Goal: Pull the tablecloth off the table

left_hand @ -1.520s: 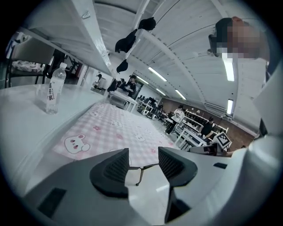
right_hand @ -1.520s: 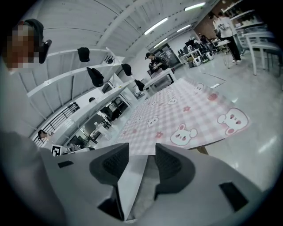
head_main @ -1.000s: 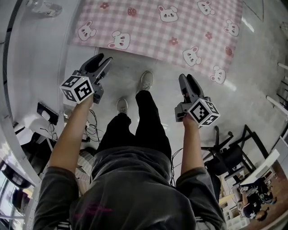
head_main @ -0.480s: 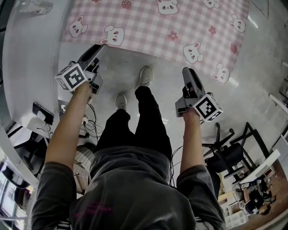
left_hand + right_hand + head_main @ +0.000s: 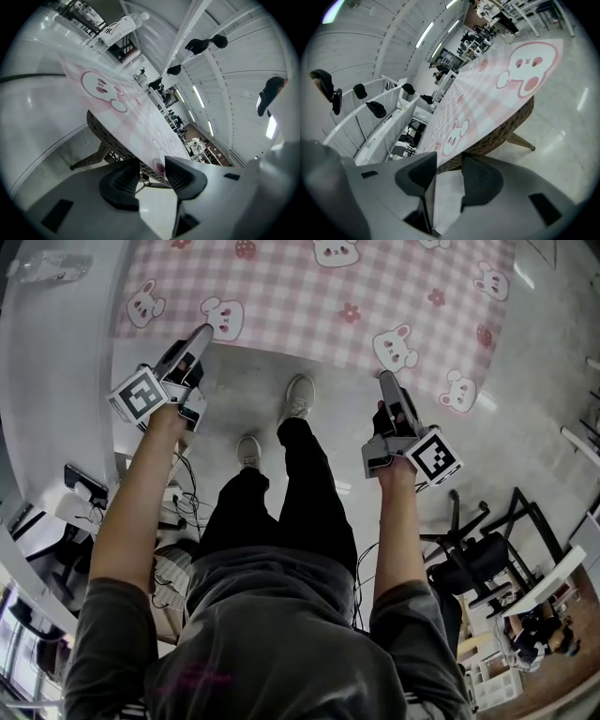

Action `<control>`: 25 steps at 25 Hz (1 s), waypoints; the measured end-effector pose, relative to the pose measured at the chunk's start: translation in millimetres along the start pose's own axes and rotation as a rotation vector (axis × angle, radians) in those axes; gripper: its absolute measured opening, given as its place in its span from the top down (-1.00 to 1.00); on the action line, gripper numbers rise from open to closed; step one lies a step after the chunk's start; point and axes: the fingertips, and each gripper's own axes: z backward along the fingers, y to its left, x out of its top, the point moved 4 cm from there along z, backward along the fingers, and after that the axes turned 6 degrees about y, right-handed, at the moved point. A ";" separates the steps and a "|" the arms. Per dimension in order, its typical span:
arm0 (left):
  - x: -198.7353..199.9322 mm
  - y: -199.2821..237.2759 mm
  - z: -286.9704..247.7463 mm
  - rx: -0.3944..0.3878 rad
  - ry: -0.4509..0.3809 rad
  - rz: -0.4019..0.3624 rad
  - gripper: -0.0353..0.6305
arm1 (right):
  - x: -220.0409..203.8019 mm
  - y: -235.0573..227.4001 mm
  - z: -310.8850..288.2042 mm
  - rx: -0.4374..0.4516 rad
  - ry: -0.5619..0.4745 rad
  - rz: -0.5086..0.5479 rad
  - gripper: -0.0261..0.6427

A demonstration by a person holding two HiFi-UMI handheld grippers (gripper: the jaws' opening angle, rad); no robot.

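Left gripper (image 5: 202, 332), right gripper (image 5: 385, 380) moved up to tablecloth (image 5: 309, 292) edge, both jaws spread

Left tongs (image 5: 200, 334) and right tongs (image 5: 385, 381) both held forward, jaws apart.

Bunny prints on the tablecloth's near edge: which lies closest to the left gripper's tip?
The bunny just right of the left gripper; the corner bunny lies farther left, the other two near the right gripper.

The tablecloth (image 5: 375, 296) is lying on the table (image 5: 506, 127); the left gripper (image 5: 201, 335) and right gripper (image 5: 386, 381) are hovering at its near edge, a bottle (image 5: 47, 266) beyond its left edge.
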 end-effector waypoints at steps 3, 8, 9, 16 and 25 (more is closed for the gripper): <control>-1.8 -1.5 -4.3 -0.038 0.000 0.051 0.50 | 1.4 -0.9 -3.7 0.013 0.001 -0.021 0.43; -0.8 -3.2 -4.6 -0.051 0.018 0.033 0.67 | 2.6 5.0 -11.0 0.015 0.013 0.010 0.56; -0.4 -3.0 -3.9 -0.055 0.017 0.035 0.69 | 2.5 5.3 -11.4 0.011 0.014 0.015 0.59; 3.7 -13.5 -1.3 -0.112 -0.006 0.043 0.85 | 2.4 4.2 -8.8 -0.011 -0.016 0.001 0.83; -5.7 -12.6 11.0 -0.177 -0.029 -0.127 0.89 | -16.6 -2.0 -2.0 0.060 -0.127 0.063 0.91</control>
